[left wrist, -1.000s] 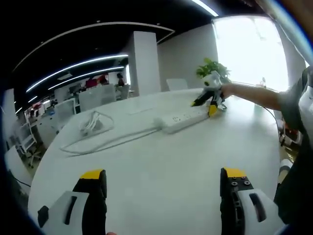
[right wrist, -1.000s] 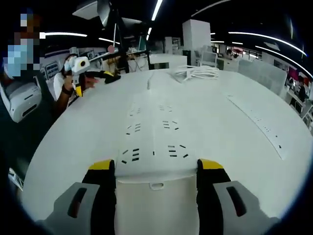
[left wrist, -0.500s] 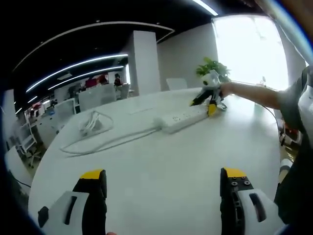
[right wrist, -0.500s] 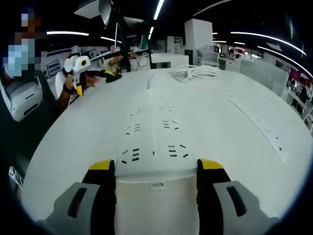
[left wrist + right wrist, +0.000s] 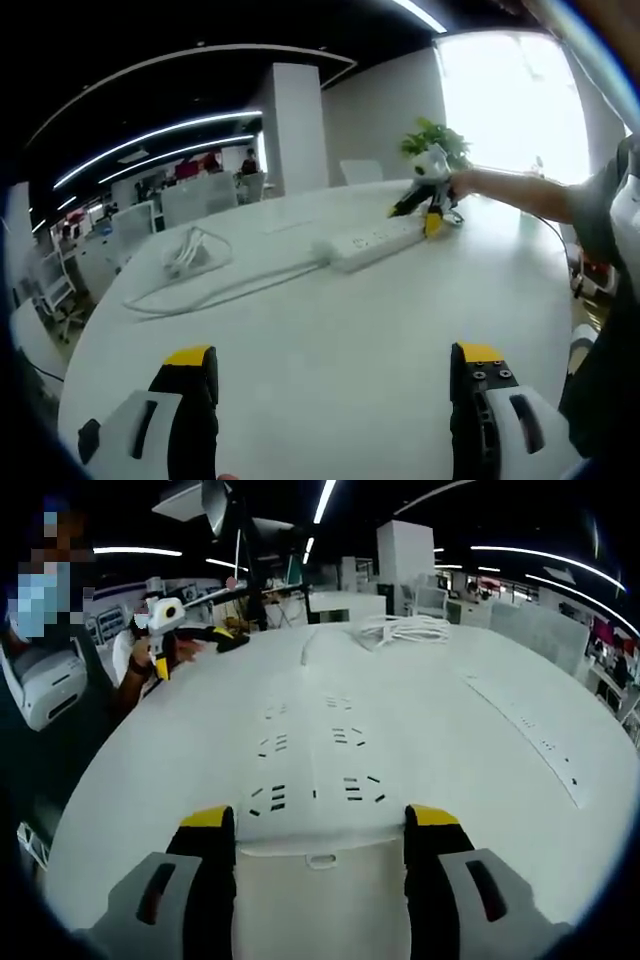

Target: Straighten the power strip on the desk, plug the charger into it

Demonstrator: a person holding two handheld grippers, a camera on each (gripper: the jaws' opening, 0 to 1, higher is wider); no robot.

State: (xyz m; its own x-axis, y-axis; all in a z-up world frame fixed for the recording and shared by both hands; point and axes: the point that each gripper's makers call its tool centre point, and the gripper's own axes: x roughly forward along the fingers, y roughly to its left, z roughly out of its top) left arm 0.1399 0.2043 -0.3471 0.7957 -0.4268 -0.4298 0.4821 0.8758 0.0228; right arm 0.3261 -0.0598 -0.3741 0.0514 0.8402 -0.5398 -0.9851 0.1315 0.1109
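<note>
The power strip point(image 5: 315, 770) sits clamped in the right hand-held gripper point(image 5: 318, 825); the left hand-held gripper point(image 5: 335, 365) hovers open above the desk point(image 5: 330, 330).

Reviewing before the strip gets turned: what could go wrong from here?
1. The right gripper clamps only the end of the power strip; swinging it may make it slip or twist between the jaws.
2. The strip's cord runs to a loose coil and could drag or snag.
3. The left gripper is open and holds no charger, so plugging waits.
</note>
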